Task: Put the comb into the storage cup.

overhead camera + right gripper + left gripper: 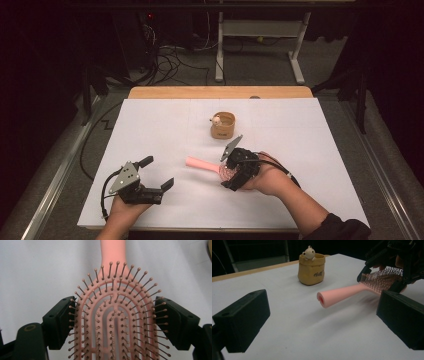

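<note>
A dark room surrounds the scene, with a grey floor, loose cables and the white legs of a desk frame (260, 45) at twelve o'clock in the high view. The table (150, 130), wooden along its far edge, is covered with a white sheet and takes up the middle of that view.

On it, a little past centre toward four o'clock, is the pink hairbrush (205, 164). Its thick handle points to nine o'clock and its bristled head sits at the three o'clock end, lifted slightly off the sheet, as the left gripper view shows by the shadow under the handle. The right gripper (233, 172) grasps the head across its width: in the right gripper view (113, 322) the two black jaws press against the brush's left and right rims, bristles facing the camera, handle running to twelve o'clock.

The left gripper (157, 172) rests at seven o'clock on the table, well apart from the brush, its jaws spread wide with nothing between them; its own view looks between them toward the handle's open end.

A small tan pot (223, 125) with a tiny bear figure (216, 120) on its rim stands at twelve o'clock from the brush, near but not touching.
</note>
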Tool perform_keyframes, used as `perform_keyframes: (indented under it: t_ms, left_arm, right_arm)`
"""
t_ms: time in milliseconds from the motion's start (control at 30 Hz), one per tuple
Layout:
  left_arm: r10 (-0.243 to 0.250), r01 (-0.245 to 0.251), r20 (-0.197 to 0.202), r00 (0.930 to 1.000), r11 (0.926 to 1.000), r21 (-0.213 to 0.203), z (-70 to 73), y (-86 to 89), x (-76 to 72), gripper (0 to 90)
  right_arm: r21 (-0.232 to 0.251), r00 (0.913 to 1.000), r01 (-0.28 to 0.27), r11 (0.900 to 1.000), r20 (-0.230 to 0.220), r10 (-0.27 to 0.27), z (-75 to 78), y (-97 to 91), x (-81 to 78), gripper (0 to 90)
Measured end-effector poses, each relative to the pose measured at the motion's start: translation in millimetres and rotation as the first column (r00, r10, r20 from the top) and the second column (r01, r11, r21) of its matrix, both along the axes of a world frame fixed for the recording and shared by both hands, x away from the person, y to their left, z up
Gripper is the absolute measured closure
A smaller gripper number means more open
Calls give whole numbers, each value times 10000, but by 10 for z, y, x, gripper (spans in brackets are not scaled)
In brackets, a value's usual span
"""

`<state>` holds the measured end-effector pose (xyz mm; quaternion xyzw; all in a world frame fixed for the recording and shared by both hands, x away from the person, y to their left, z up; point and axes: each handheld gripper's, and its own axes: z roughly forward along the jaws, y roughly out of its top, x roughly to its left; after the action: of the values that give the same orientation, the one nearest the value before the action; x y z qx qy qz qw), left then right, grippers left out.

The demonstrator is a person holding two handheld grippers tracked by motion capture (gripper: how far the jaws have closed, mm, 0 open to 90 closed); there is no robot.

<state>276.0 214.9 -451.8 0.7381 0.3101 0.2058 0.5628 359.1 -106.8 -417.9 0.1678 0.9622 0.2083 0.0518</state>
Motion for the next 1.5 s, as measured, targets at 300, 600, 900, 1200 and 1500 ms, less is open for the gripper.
perform_keyframes:
  t_ms: [300,600,900,1200,1500]
  left_arm:
    - [184,-192,532,9984,9997,152,270,-39,89,0]
    - [329,-389,896,9954,9971,660,239,-223,159,0]
    - [244,-464,1213,9923,9821,1825,31,-435,122,0]
    - [-34,-504,1683,9857,9481,3139,-124,-640,67,0]
    - [41,-1210,2394,9709,8713,4757,-239,-770,24,1]
  right_arm:
    - [-60,9999,-67,10000,-76,66,76,-3,-46,206]
    - [-50,9995,-201,9998,-225,200,106,58,-64,206]
    - [-78,9994,-253,9996,-225,251,99,72,-83,206]
    - [17,9993,-275,9996,-263,275,77,84,-97,206]
    - [92,9990,-309,9995,-305,311,26,104,-114,206]
